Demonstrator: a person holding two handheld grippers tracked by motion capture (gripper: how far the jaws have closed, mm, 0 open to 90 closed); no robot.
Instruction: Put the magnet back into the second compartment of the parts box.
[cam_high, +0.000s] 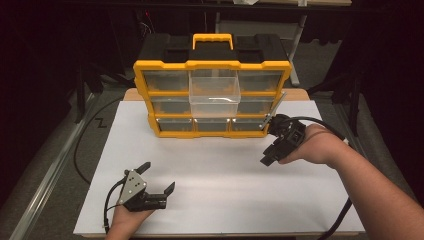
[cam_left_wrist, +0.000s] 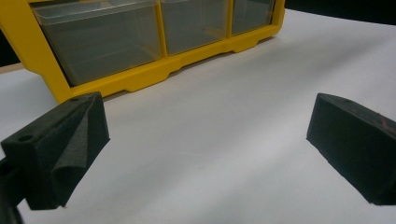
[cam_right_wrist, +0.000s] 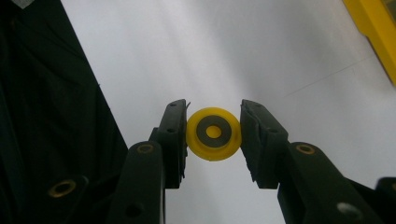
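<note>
Two hand-held grippers over a white table top (cam_high: 225, 165), seen from above, with a yellow-framed drawer organiser (cam_high: 212, 97) at 12 o'clock. Left gripper (cam_high: 159, 179) at 7 o'clock, low over the board, jaws spread wide, nothing between them; in the left gripper view, foam pads (cam_left_wrist: 60, 149) far apart, bare table between, organiser's bottom row of clear drawers at 11 o'clock. Right gripper (cam_high: 267, 159) at 3 o'clock, just beside the organiser's lower right corner, held in a hand (cam_high: 312, 145), tilted down toward the board. In the right gripper view, jaws clamped on a small yellow wheel (cam_right_wrist: 214, 133) with grey ring and yellow hub, gripped at its rim from both sides, face toward the camera, above the white surface. One clear drawer (cam_high: 214, 95) of the organiser's centre column pulled out.
</note>
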